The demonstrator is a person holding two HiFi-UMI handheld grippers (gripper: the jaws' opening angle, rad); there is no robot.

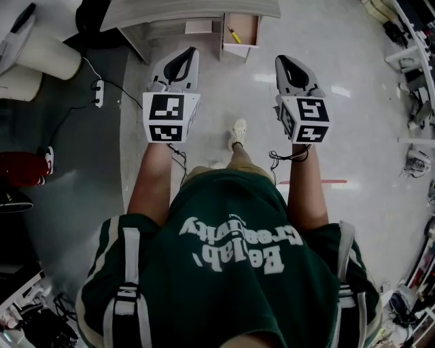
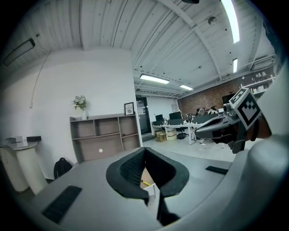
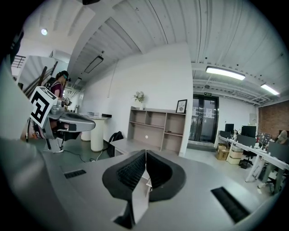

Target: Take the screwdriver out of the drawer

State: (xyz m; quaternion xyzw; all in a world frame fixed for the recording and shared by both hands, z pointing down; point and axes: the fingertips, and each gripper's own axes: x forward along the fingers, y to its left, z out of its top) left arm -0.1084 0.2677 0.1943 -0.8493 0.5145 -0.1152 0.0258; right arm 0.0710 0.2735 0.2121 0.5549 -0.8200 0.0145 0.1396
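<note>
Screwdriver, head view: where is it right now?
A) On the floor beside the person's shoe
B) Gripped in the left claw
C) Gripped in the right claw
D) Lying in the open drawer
D: the yellow-handled screwdriver lies inside the open drawer, ahead of the left claw and the right claw, both shut with nothing in them.

A pale, glossy floor (image 1: 353, 122) carries a grey desk (image 1: 190, 10), whose open drawer (image 1: 253, 20) holds a yellow-handled screwdriver (image 1: 234, 34) lying on its wooden bottom. On a darker stretch of flooring (image 1: 68, 129) at left lie a white power strip (image 1: 99, 93) and its black cable (image 1: 126, 87). A red strip (image 1: 326, 181) marks the pale floor at right.
</note>
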